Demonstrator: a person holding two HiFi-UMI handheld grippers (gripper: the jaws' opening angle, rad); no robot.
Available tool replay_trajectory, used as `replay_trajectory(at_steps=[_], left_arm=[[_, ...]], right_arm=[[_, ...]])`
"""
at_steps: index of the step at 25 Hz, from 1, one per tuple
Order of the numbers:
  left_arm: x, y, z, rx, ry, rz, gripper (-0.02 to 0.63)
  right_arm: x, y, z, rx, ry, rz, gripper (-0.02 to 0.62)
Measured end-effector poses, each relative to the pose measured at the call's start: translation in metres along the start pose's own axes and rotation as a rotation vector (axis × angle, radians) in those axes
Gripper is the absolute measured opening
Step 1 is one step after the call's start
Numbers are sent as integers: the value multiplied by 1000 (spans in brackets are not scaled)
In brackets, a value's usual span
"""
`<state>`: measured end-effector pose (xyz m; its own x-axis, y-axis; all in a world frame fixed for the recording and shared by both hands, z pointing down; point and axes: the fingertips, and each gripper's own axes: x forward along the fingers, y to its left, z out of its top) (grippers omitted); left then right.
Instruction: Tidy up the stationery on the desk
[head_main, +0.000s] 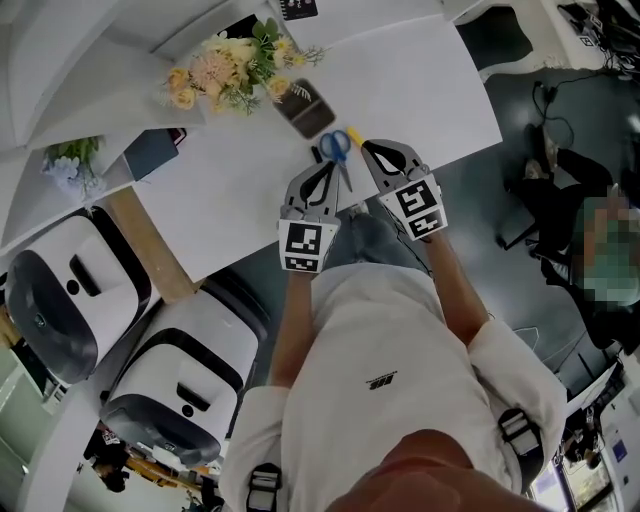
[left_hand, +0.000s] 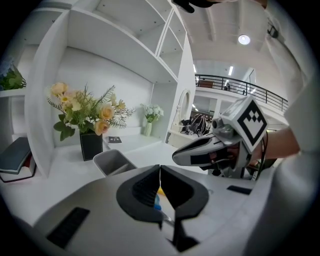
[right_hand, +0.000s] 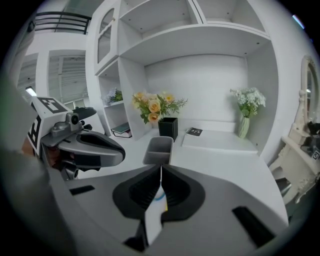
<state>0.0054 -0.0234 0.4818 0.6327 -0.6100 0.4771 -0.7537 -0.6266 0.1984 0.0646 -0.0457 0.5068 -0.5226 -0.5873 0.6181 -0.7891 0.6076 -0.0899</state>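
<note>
Seen from the head view, the left gripper (head_main: 326, 168) and right gripper (head_main: 368, 149) sat side by side near the middle of the frame, over the near edge of the white desk (head_main: 425, 85). The scissors (head_main: 337, 148), with blue handles, lay on the desk between the two tips, blades pointing toward the lower edge of the frame. Just above them stood a grey tray (head_main: 305, 108), and farther to the upper left a bunch of yellow flowers (head_main: 228, 68).

In the left gripper view, the left gripper (left_hand: 160, 170) had its jaws pressed together at the tips. A bit of blue and yellow showed in the gap behind them, but I could not tell that anything was clamped. The grey tray (left_hand: 112, 162) was at centre left, and the right gripper (left_hand: 182, 156) reached in from the right.

In the right gripper view, the right gripper (right_hand: 160, 170) was closed on a white item (right_hand: 154, 212) with a blue mark — flat and narrow, running back toward the bottom of the frame; what it was stayed unclear. The grey tray (right_hand: 159, 149) stood straight ahead above the jaws, with the black vase (right_hand: 167, 128) behind it.
</note>
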Motion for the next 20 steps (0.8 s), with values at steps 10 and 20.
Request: replay_trajectory(at_steps=[10,20], left_arm=[[24,7,-19,-15,49,-47,0],[44,15,-30,-22,78,-67,0]], right_arm=[[32,-6,-16,21,82,10,-2],[57,-10,-36,4,148,31,8]])
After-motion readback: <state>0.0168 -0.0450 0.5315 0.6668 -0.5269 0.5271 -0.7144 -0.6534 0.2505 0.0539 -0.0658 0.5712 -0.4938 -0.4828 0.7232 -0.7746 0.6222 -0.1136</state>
